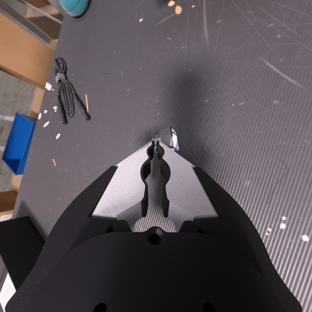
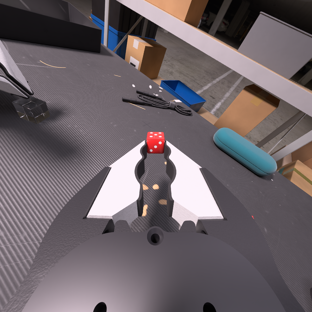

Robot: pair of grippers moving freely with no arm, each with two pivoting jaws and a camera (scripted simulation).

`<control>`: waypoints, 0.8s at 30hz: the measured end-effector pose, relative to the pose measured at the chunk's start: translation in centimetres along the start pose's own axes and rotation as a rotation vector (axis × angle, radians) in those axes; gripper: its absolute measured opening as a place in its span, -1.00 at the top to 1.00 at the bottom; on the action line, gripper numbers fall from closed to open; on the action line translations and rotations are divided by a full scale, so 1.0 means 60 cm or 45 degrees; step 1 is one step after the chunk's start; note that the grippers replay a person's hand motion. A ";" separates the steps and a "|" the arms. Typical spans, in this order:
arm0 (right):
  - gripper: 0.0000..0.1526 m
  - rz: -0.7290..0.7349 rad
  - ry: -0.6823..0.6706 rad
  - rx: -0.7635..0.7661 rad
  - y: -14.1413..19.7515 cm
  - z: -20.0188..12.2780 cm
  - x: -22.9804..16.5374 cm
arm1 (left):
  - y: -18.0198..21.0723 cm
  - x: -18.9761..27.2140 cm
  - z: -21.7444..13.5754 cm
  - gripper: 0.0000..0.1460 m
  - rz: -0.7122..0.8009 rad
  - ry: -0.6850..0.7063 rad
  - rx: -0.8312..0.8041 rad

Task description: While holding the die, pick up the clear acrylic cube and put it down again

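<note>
The clear acrylic cube [image 1: 166, 137] rests on the dark ribbed mat [image 1: 219, 118], just beyond my left gripper's [image 1: 155, 143] tips. The left jaws are nearly together with only a thin slit between them, and they hold nothing. In the right wrist view the left gripper [image 2: 29, 94] comes in from the upper left, and its tips touch the top of the cube [image 2: 31, 109]. My right gripper [image 2: 155, 145] is shut on a red die [image 2: 155, 142] with white pips, pinched at the fingertips above the mat.
A teal oval case [image 2: 244, 152] lies to the right of the die near the mat's edge. A coiled black cable [image 2: 160, 102] lies farther off by the edge. A black box [image 2: 47, 32] stands at the far left. Beyond the table are a blue bin [image 2: 182, 92] and cardboard boxes.
</note>
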State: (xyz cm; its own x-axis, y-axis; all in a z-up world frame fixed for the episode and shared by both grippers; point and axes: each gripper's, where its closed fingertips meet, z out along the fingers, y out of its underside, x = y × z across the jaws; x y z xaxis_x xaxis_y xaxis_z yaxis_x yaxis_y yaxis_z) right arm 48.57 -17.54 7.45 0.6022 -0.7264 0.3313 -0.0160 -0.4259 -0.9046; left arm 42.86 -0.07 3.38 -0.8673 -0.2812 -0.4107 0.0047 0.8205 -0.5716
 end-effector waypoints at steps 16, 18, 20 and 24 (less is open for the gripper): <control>0.75 -0.006 0.008 -0.001 0.001 0.001 0.001 | -0.013 -0.019 -0.039 0.74 -0.120 -0.577 0.144; 0.75 -0.007 0.007 -0.002 0.001 0.001 0.001 | -0.014 -0.029 -0.062 0.74 -0.252 -0.593 0.244; 0.75 -0.009 0.006 -0.002 0.001 0.002 0.000 | -0.011 -0.040 -0.089 0.74 -0.374 -0.625 0.338; 0.75 -0.012 0.004 -0.004 0.001 0.002 0.000 | 0.025 -0.045 -0.097 0.75 -0.481 -0.604 0.287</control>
State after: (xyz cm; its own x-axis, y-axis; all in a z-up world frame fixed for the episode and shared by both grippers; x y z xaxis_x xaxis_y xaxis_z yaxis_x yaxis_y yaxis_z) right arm 48.64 -17.50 7.36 0.5999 -0.7240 0.3406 -0.0129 -0.4344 -0.9006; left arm 42.31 4.80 7.73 -0.5159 -0.7620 -0.3914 -0.1091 0.5117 -0.8522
